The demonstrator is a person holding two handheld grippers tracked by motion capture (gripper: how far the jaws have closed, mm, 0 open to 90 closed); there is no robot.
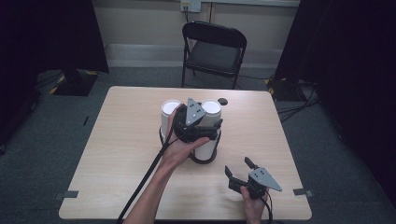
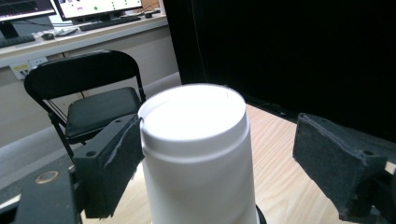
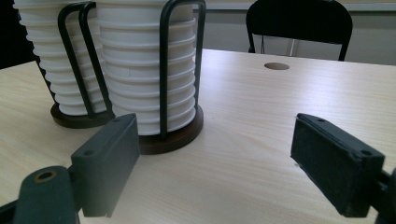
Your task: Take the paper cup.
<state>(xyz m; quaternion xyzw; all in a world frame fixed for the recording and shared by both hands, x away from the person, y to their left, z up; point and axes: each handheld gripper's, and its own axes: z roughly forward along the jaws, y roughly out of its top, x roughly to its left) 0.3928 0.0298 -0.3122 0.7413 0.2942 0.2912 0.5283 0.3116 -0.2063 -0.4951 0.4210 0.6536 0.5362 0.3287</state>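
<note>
Two stacks of white cups stand in black wire holders at the middle of the table: a left stack [image 1: 171, 107] and a right stack [image 1: 211, 108]. My left gripper [image 1: 212, 126] is at the top of the right stack. In the left gripper view its jaws straddle the top cup [image 2: 196, 140]: the left pad [image 2: 114, 158] touches the cup's rim and the right pad [image 2: 331, 163] stands well off, so the gripper is open. My right gripper [image 1: 239, 166] hovers open near the table's front right, holding nothing. The right gripper view looks at both stacks [image 3: 147, 70] on their dark round bases [image 3: 173, 137].
The wooden table [image 1: 116, 154] has a small round hole [image 1: 222, 101] behind the stacks. A black folding chair [image 1: 214, 46] stands beyond the far edge. Dark curtains hang at both sides. Bare tabletop lies to the left and right of the stacks.
</note>
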